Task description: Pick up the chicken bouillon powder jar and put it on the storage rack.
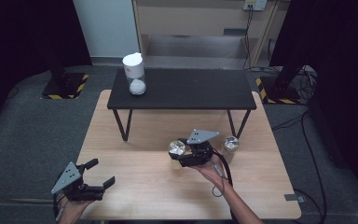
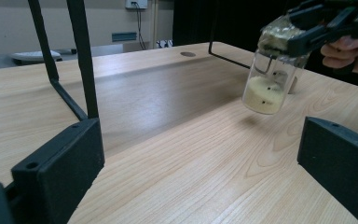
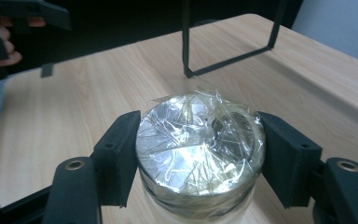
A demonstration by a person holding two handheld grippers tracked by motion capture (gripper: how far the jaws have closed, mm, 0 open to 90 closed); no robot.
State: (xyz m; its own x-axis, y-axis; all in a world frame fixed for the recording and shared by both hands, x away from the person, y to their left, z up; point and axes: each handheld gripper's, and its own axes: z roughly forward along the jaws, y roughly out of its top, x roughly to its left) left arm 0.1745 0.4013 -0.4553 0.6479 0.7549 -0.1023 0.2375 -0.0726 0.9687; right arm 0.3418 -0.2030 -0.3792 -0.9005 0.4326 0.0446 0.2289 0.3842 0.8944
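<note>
Jar (image 3: 199, 154) pinched at its film-wrapped lid between both jaws of right gripper (image 3: 200, 156), held tilted just above wooden table (image 1: 144, 186), clear of the surface. Pale powder with dark specks settled in the glass bottom, seen in left gripper view (image 2: 265, 95). In high view, jar (image 1: 176, 149) near table's middle, in front of black shelf (image 1: 191, 88). Second jar (image 1: 231, 143) standing just right of it, beside a shelf leg. White-lidded jar (image 1: 134, 74) upright on shelf's left end. Left gripper (image 1: 98, 172) at near left corner, jaws spread wide, nothing between them, well apart from held jar.
</note>
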